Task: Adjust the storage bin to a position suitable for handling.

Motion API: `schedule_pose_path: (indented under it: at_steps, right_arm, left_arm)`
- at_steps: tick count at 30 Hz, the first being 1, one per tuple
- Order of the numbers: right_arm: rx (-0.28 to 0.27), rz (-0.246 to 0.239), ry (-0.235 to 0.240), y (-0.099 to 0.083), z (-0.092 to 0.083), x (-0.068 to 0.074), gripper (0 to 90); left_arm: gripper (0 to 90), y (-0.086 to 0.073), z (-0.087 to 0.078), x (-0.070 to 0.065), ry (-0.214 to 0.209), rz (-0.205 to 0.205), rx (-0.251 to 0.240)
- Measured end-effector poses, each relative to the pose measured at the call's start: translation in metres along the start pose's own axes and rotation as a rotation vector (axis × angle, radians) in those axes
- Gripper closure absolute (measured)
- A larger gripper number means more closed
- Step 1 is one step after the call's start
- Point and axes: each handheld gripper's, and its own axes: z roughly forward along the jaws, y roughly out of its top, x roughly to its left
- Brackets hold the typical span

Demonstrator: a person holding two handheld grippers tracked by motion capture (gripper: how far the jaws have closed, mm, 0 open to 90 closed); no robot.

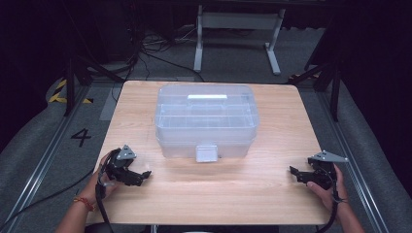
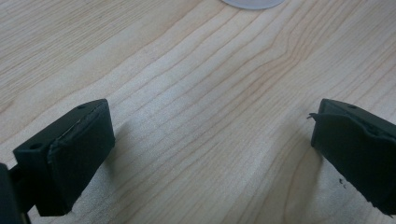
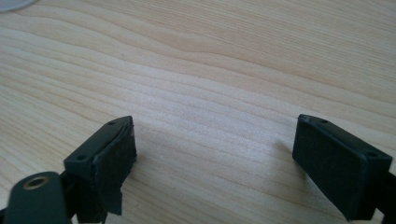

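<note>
Jaws spread wide on both, left gripper [image 1: 145, 174] and right gripper [image 1: 293, 171]; between them, the clear rectangular plastic lidded box [image 1: 206, 119] lies lengthwise across the light wooden table [image 1: 218, 194], latch facing the person.

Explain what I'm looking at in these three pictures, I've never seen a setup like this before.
A person sits at a wooden table and holds a hand tool with two black jaws in each hand: the left gripper and the right gripper. One picture is taken from above. The other two come from small cameras on each tool, looking along its jaws at the wood. A clear plastic box with a closed lid and a front latch stands in the middle. Both tools are open and hold nothing.
</note>
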Motion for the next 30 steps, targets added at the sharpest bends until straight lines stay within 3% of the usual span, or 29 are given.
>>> schedule_pose_path:
  at_steps: [15, 23, 24, 30]
  right_arm:
    - [0.003, -0.001, 0.001, 0.0001, 0.0001, -0.0005, 12.5]
    - [0.007, -0.007, 0.005, 0.0, -0.0025, -0.0042, 17.9]
    - [0.004, -0.008, 0.0, 0.0003, -0.0028, -0.0043, 19.9]
    - [-0.037, -0.026, 0.021, 0.008, -0.0071, -0.0038, 21.5]
  left_arm:
    - [0.4, -0.0012, -0.0006, -0.0016, 0.006, -0.011, -0.006]
    - [0.5, -0.0017, -0.0012, -0.0024, 0.02, -0.016, -0.006]
    - [0.5, -0.0023, -0.001, -0.0036, 0.021, -0.031, -0.009]
    - [0.5, -0.003, -0.0014, -0.0038, 0.026, -0.032, -0.011]
